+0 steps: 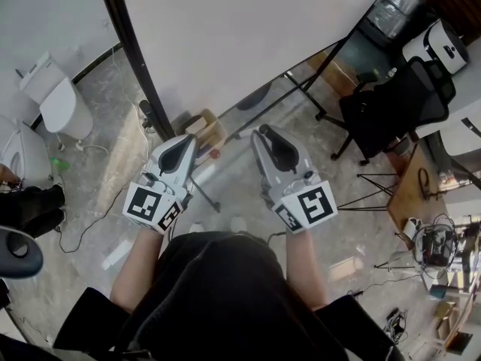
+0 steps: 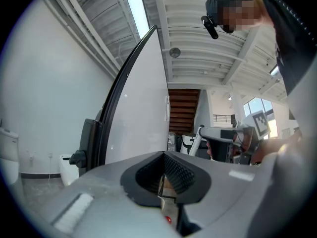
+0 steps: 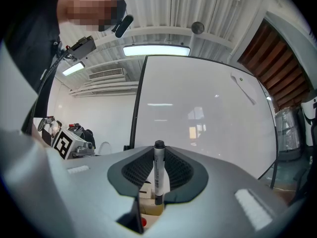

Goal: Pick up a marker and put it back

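In the right gripper view a white marker [image 3: 158,165] with a black cap stands upright between the ribbed black pads. My right gripper [image 3: 157,185] is shut on it, cap end pointing away towards the large whiteboard [image 3: 208,113]. In the head view the right gripper [image 1: 264,132] is held at waist height, aimed at the whiteboard [image 1: 248,36]. My left gripper [image 1: 189,139] is held level beside it. In its own view the left gripper [image 2: 162,176] has its pads together with nothing between them. I cannot make out the marker in the head view.
The whiteboard's black frame [image 1: 131,51] and stand legs [image 1: 301,89] rise from the floor ahead. A cardboard box [image 1: 207,130] lies by the base. A black office chair [image 1: 398,107] and a wooden table [image 1: 409,190] with cables stand at the right.
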Available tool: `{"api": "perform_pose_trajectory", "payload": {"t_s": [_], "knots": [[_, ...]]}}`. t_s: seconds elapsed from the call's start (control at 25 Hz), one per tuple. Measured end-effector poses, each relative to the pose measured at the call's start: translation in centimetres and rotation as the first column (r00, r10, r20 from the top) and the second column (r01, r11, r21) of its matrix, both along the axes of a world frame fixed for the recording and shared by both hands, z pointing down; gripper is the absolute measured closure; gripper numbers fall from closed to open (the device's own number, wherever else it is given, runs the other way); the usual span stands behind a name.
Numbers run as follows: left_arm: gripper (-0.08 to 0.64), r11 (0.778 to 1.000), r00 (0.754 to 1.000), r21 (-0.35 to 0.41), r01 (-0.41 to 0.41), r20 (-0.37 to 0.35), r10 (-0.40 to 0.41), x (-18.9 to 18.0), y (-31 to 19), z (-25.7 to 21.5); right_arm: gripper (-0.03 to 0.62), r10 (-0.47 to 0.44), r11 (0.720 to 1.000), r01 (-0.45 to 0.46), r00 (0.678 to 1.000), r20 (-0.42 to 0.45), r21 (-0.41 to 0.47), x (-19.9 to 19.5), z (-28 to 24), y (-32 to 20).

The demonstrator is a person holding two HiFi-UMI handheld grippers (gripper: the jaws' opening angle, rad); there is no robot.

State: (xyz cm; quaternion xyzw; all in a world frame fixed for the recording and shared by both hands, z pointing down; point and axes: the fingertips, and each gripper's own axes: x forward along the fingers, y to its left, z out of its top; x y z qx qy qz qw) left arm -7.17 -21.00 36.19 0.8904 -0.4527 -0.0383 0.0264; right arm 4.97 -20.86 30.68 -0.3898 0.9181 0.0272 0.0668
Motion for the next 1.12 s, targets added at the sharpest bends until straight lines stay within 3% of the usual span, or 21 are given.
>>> {"api": "perform_pose_trajectory", "payload": {"t_s": [0.56,1.12], "knots": [[0.554,0.988,0.988,0.004,0.153,0.002,-0.153,-3.0,0.4,0.1,0.517,-0.143,0.990,0.142,0.990,-0.014,-0.018,-3.1,1.0,-2.1],[0.554,0.966,0.966,-0.007,0.259,-0.001,-0.259,-4.6,0.5,0.3,0.517,-0.231,0.971,0.228,0.972,-0.047,-0.070,-5.1,4.0,-4.3]]}}
